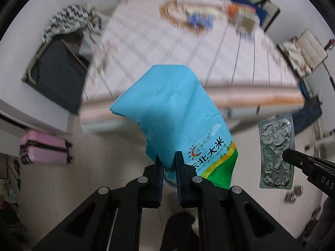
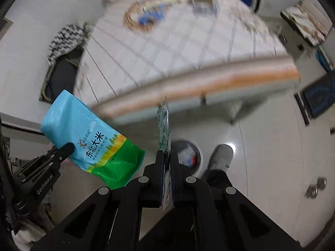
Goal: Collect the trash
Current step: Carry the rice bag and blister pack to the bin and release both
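Here, the left gripper (image 1: 168,163) pinches the lower edge of a blue-green rice bag (image 1: 173,113), held in the air in front of the mattress (image 1: 167,48). Beside it, the right gripper (image 2: 167,159) clamps an empty foil blister pack (image 2: 164,125) edge-on, above the waste bin (image 2: 188,154) on open tiled floor (image 2: 272,146).

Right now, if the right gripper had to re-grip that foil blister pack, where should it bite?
Bite the flat plastic border at the lower end of the blister pack, as the right gripper does now. It's a thin sheet, so close across its faces; the crumpled foil middle looks likelier to give.
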### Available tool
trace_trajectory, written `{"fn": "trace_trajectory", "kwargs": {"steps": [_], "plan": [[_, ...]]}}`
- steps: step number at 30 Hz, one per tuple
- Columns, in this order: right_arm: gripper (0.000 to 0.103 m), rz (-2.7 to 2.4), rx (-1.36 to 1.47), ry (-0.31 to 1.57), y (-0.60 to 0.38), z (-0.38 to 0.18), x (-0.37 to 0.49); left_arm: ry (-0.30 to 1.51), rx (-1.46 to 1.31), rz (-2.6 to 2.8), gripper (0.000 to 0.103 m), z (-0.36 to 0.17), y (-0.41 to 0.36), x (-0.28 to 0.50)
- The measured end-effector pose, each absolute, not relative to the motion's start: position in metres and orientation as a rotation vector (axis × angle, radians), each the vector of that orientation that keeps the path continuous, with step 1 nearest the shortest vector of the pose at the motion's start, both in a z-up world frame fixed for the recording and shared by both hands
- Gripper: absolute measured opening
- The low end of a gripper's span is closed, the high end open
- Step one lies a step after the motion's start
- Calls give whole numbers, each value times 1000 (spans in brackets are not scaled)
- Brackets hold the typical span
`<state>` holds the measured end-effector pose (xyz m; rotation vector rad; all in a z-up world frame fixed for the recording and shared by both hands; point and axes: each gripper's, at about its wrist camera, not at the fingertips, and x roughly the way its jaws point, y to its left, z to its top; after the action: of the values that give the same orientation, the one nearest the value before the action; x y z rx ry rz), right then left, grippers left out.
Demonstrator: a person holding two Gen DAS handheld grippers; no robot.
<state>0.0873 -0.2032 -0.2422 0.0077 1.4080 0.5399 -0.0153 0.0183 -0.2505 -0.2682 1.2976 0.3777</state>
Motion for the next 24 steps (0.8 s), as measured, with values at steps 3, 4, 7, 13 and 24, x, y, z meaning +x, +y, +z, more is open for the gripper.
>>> {"fn": "trace_trajectory", "kwargs": {"steps": [3, 4, 7, 13, 24], "plan": [[6, 498, 17, 1490, -215, -292, 68, 1379, -308, 361, 8, -302, 12, -23], [6, 487, 18, 1512, -218, -308, 63, 1403, -324, 362, 8, -322, 12, -24], [6, 464, 31, 1563, -222, -367, 55, 1478, -373, 382, 8, -398, 14, -22], [6, 456, 77, 1632, -216, -507, 56, 1572, -456, 431, 9, -540, 22, -13], [18, 519, 71, 1726, -190, -710, 67, 1583, -645, 417, 93, -675, 32, -20]]}}
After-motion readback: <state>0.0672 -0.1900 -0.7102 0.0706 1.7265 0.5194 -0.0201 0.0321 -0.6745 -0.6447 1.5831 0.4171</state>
